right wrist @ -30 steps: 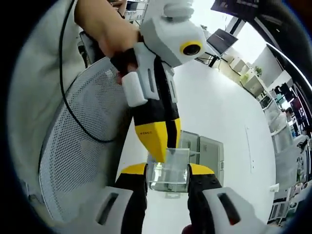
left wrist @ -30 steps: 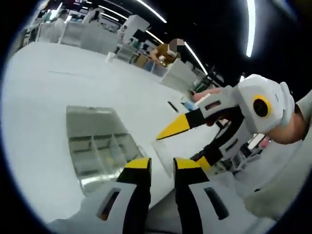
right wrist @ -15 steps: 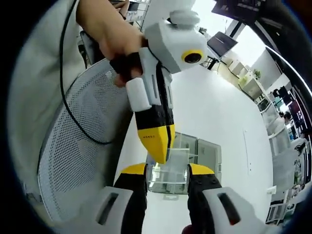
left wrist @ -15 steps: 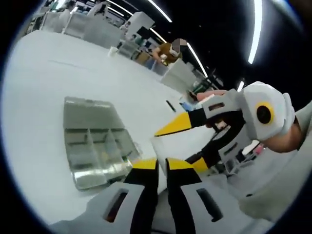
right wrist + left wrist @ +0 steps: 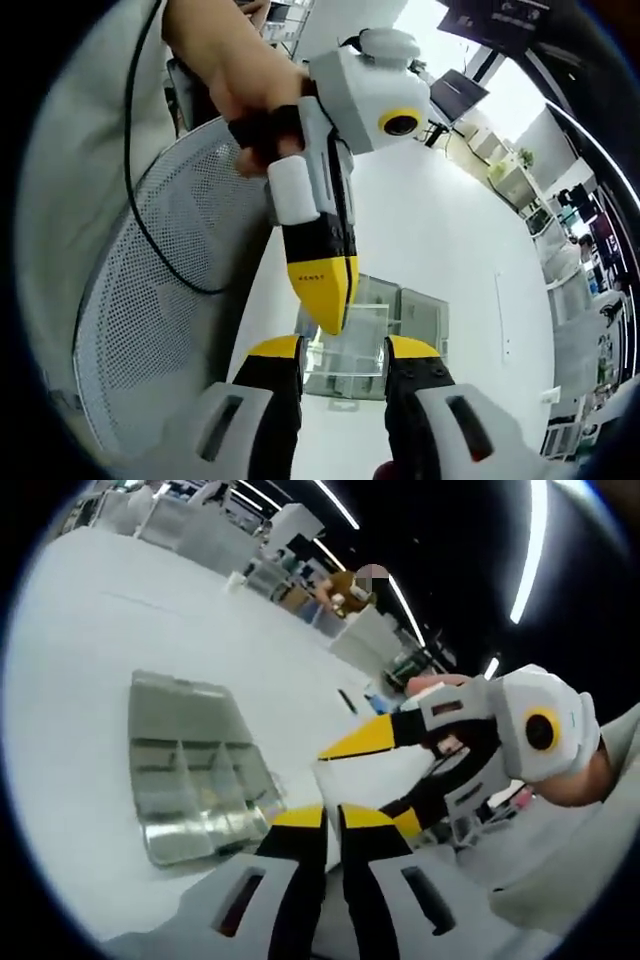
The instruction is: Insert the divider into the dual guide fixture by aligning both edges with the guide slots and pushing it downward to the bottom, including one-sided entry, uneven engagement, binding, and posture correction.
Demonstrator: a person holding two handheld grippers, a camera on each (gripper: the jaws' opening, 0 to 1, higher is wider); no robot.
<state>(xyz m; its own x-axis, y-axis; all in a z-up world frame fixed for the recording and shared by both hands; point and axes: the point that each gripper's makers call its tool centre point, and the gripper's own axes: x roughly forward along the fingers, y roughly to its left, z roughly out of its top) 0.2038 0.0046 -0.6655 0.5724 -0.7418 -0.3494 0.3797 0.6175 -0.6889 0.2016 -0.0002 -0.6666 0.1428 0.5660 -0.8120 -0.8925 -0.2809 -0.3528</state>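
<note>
A clear plastic divider (image 5: 350, 345) hangs in the air between the wide-set jaws of my right gripper (image 5: 343, 350), which is shut on its two side edges. My left gripper (image 5: 328, 318) comes down from above with its yellow tips together on the divider's upper left corner. In the left gripper view my left gripper (image 5: 332, 818) is shut at the near edge of the divider (image 5: 345, 778), and the right gripper (image 5: 365, 785) straddles it from the right. The clear fixture (image 5: 185, 770) with guide walls lies flat on the white table, below and apart from the divider; the fixture (image 5: 415, 312) lies beyond the jaws.
A grey mesh chair back (image 5: 150, 300) stands close on the left, with a person's hand (image 5: 225, 70) and a black cable by it. The white table (image 5: 90, 650) spreads wide around the fixture. Desks and a seated person (image 5: 345, 588) are far behind.
My left gripper's jaws have gone from open to shut at the divider's edge. The right gripper has kept its hold, and both views have shifted a little.
</note>
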